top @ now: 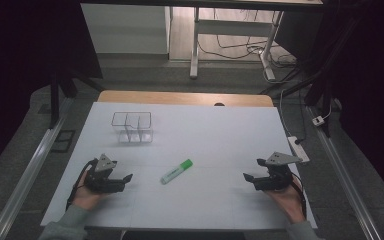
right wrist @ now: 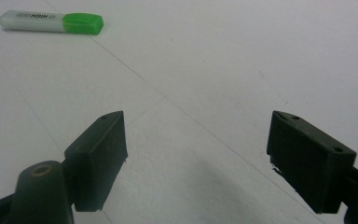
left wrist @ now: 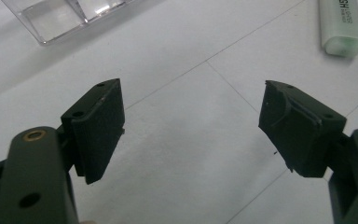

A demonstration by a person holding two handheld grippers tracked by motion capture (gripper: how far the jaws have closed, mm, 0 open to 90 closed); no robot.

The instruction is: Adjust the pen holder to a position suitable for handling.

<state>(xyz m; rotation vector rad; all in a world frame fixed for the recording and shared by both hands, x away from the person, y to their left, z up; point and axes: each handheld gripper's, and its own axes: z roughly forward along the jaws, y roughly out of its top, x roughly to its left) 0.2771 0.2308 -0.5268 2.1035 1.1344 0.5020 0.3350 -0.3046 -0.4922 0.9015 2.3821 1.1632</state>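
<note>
While both hands rested low in the frame, the left gripper and right gripper gaped wide, empty, flanking the green-capped highlighter at centre, perhaps bound for the clear divided tray upper left.

Highlighter is lying flat on the white desk, roughly mid-desk, sitting diagonally: green cap pointing up-right and away from the person, pale translucent body with dark lettering pointing down-left. Cap is on. Clear plastic organizer tray is standing upright farther back and to the left, well apart from the highlighter; inner dividers are splitting it into compartments, all looking empty.
</note>
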